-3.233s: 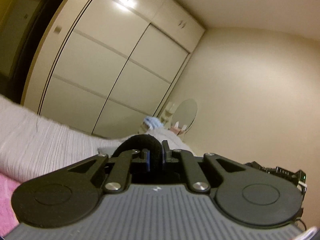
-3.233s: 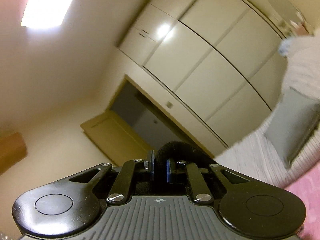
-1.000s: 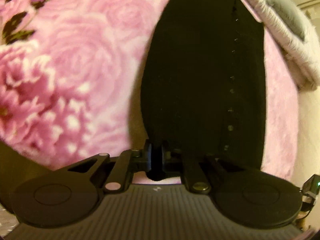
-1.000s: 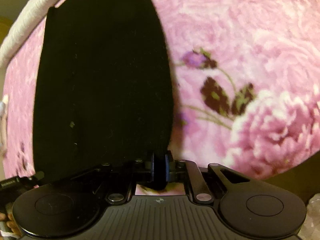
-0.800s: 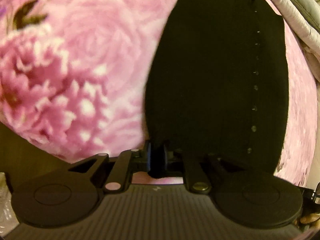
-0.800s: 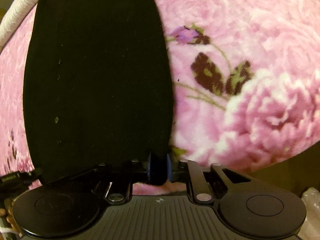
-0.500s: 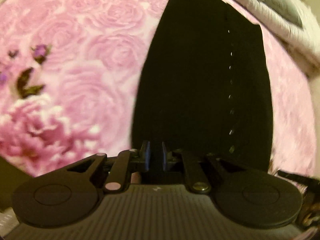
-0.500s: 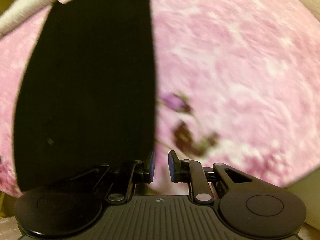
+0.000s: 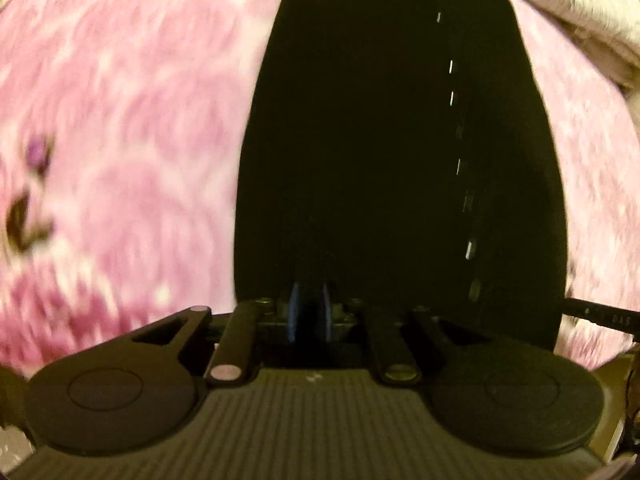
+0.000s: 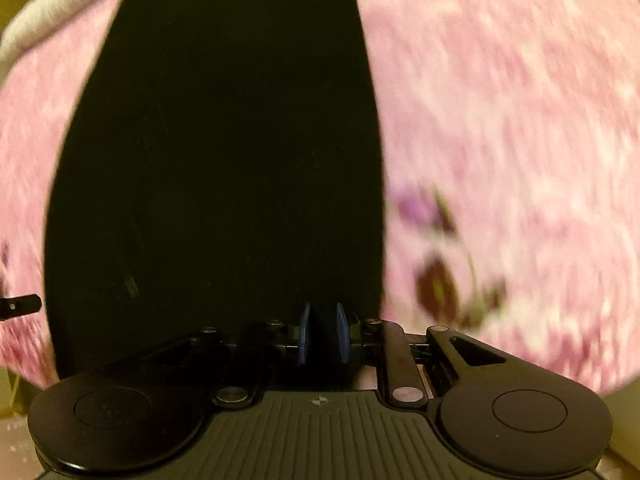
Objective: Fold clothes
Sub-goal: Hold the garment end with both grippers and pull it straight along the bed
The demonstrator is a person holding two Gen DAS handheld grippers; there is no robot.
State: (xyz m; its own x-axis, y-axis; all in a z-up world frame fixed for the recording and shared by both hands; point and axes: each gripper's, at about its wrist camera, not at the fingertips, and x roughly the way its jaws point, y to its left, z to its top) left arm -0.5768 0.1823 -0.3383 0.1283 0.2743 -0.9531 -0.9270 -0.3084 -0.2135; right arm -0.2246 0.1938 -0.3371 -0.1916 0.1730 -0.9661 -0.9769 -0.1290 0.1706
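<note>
Black buttoned garment (image 9: 380, 140) flat on pink floral blanket (image 9: 120, 100) | left gripper (image 9: 310, 312) slightly parted, empty | right gripper (image 10: 322, 332) slightly parted, empty

A bed covered by a pink blanket (image 9: 132, 128) printed with large roses and a few dark leaves. A black garment (image 9: 384, 152) lies flat and long on the blanket, with a row of small pale buttons down one side. A white ribbed cover (image 9: 568, 20) lies along the far edge.
</note>
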